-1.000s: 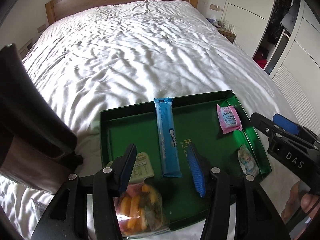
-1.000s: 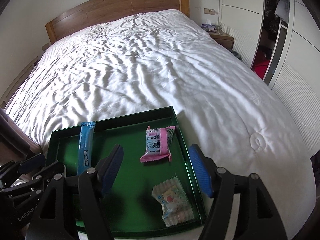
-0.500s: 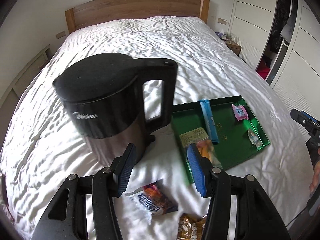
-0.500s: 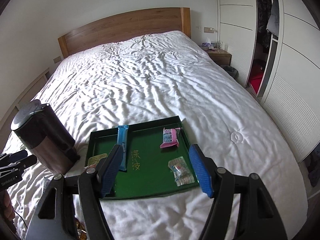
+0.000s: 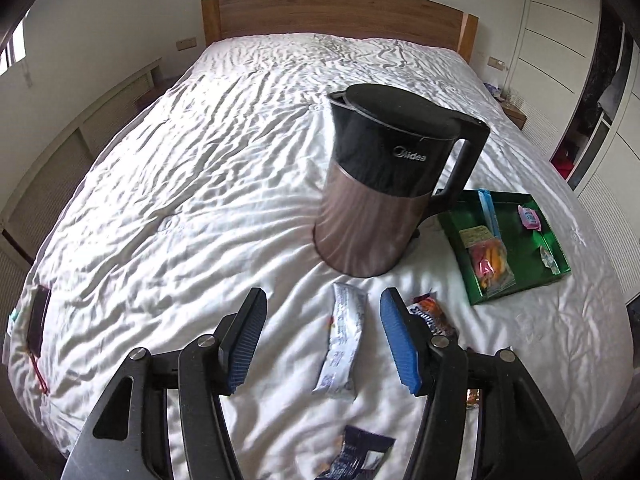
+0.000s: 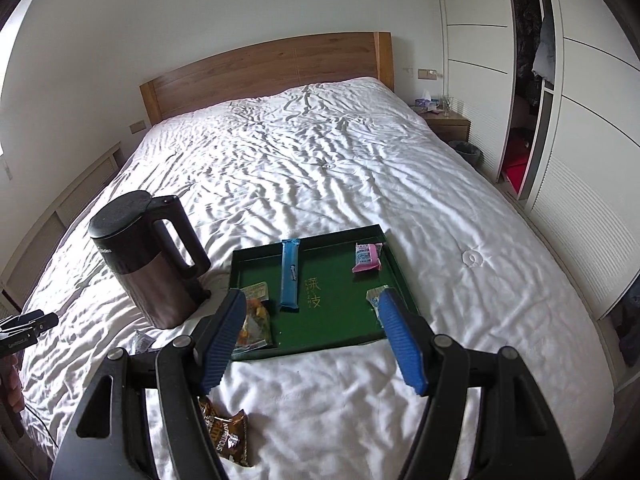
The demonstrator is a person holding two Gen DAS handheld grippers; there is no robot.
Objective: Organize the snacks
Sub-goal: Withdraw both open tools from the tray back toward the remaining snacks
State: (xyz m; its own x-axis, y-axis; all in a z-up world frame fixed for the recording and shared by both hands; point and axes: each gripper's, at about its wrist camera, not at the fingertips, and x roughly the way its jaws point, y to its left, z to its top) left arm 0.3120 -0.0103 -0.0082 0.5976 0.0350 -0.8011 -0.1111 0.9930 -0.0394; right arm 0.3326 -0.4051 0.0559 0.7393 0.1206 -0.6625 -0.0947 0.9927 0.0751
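Observation:
A green tray (image 6: 344, 330) lies on the white bed, holding a blue bar (image 6: 290, 274), a pink packet (image 6: 366, 258), an orange candy bag (image 6: 254, 324) and a small clear sweet (image 6: 376, 300). In the left wrist view the tray (image 5: 558, 240) sits far right. My left gripper (image 5: 322, 338) hovers above a white wrapper (image 5: 342, 342) lying loose on the sheet; its jaws are opening and nothing is pressed between them. An orange packet (image 5: 430, 314) peeks from behind its right finger and a dark packet (image 5: 358, 456) lies nearer. My right gripper (image 6: 310, 338) hangs open and empty above the tray's near edge.
A black and copper kettle (image 5: 384, 200) stands on the bed left of the tray. A brown snack bag (image 6: 226, 436) lies near the bed's front edge. A dark flat object (image 5: 38, 320) rests at the left edge. Wardrobe doors (image 6: 580, 160) line the right side.
Both grippers pulled back and up from the tray. The left one swung left past the kettle, leaving the orange candy bag in the tray, and now hangs over loose wrappers.

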